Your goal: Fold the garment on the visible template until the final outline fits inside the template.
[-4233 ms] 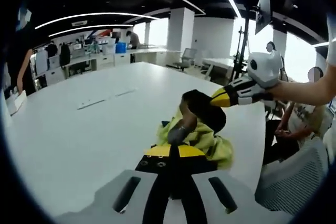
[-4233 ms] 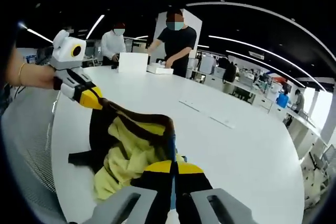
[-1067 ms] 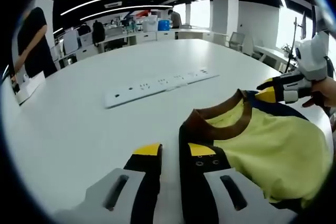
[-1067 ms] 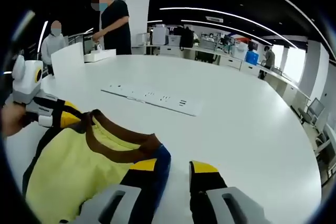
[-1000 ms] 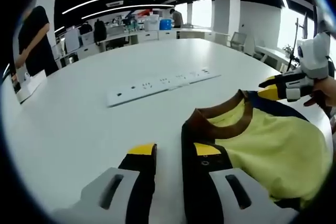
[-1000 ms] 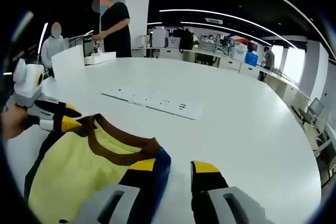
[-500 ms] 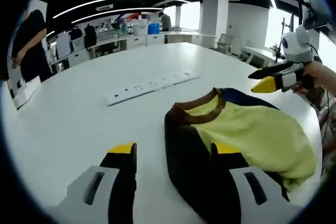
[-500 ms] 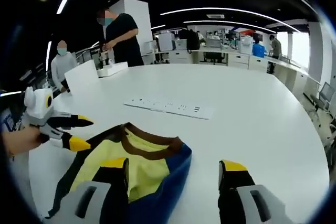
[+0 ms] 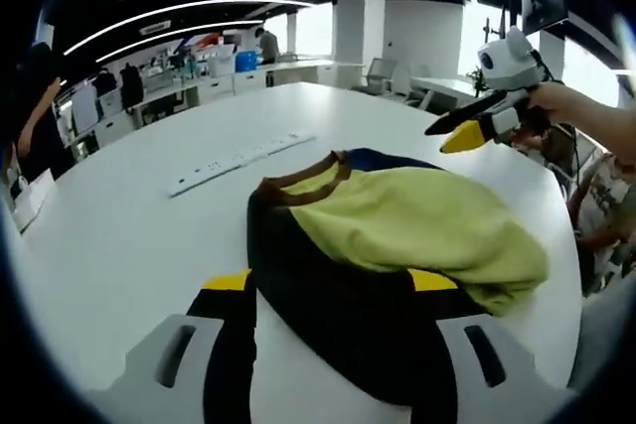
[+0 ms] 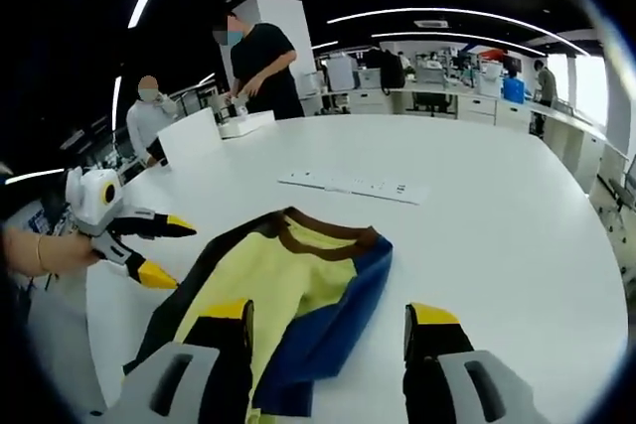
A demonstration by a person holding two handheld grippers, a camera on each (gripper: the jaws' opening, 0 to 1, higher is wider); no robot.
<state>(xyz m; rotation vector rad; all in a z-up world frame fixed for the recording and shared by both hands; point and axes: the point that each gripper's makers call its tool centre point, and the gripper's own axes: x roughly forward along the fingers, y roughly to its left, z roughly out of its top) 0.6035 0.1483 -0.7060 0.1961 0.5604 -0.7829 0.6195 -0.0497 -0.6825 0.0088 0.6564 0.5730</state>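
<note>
A yellow garment (image 9: pixel 397 220) with a brown collar, a black sleeve and a blue sleeve lies spread flat on the white table (image 9: pixel 119 235). In the left gripper view my left gripper (image 9: pixel 333 285) is open, its yellow-tipped jaws wide apart over the garment's black near edge. The right gripper (image 9: pixel 445 133) hangs open in a hand beyond the garment's far right side. In the right gripper view the garment (image 10: pixel 298 280) lies ahead of my open right gripper (image 10: pixel 330 315), and the left gripper (image 10: pixel 177 253) hovers open at its left edge. Neither holds any cloth.
A white power strip (image 10: pixel 353 186) is set into the table beyond the collar, also the power strip (image 9: pixel 238 156). Two people (image 10: pixel 260 62) stand at the far edge by a white box (image 10: pixel 194 136). The table's edge (image 9: pixel 571 275) runs close to the garment, with a seated person (image 9: pixel 606 211) past it.
The garment went from a crumpled bundle held by both shut grippers to lying flat. Both grippers have let go, opened wide and drawn back from the shoulders.
</note>
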